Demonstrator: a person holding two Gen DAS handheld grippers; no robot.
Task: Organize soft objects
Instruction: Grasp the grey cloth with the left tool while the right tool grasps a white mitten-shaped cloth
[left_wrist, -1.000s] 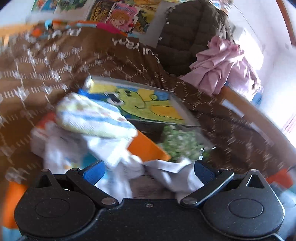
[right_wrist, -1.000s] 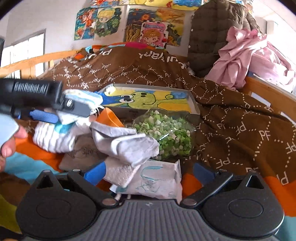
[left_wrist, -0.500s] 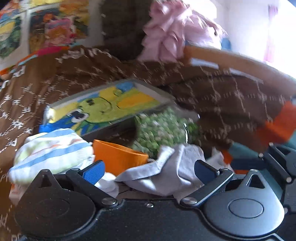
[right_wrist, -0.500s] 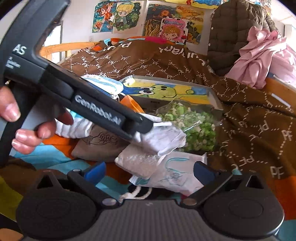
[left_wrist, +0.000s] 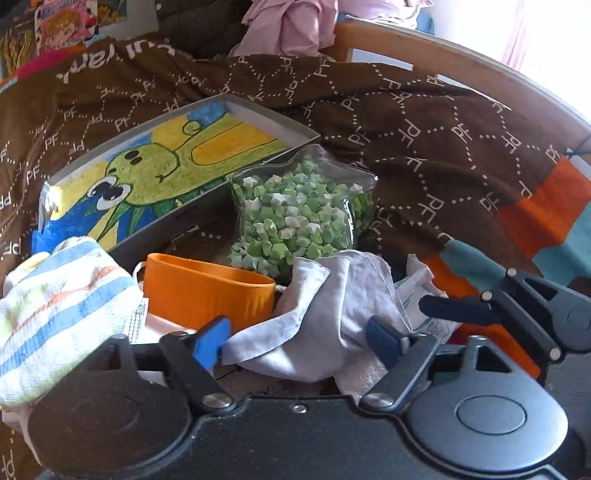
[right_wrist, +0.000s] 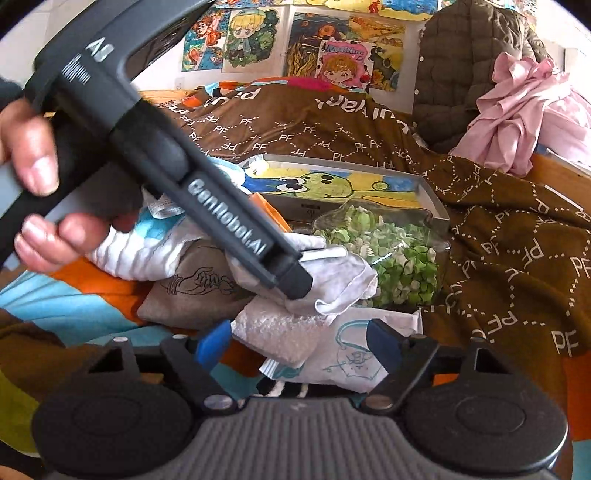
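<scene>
A brown blanket (left_wrist: 424, 122) covers the bed, a painted box (left_wrist: 166, 162) on it. Before the box a grey cloth (left_wrist: 325, 317) lies between the left gripper (left_wrist: 299, 336)'s wide jaws. The right gripper (right_wrist: 299, 341), jaws wide, hovers over a white pouch (right_wrist: 347, 358).

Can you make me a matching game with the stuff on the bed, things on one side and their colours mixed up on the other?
Things:
1. cup
2. paper stars in the clear bag
3. crumpled cloth between the left gripper fingers
4. blanket

Colours:
A. brown with white dotted letters
B. orange
C. pale grey
D. green and white

Pairs: 1-B, 2-D, 3-C, 4-A
</scene>
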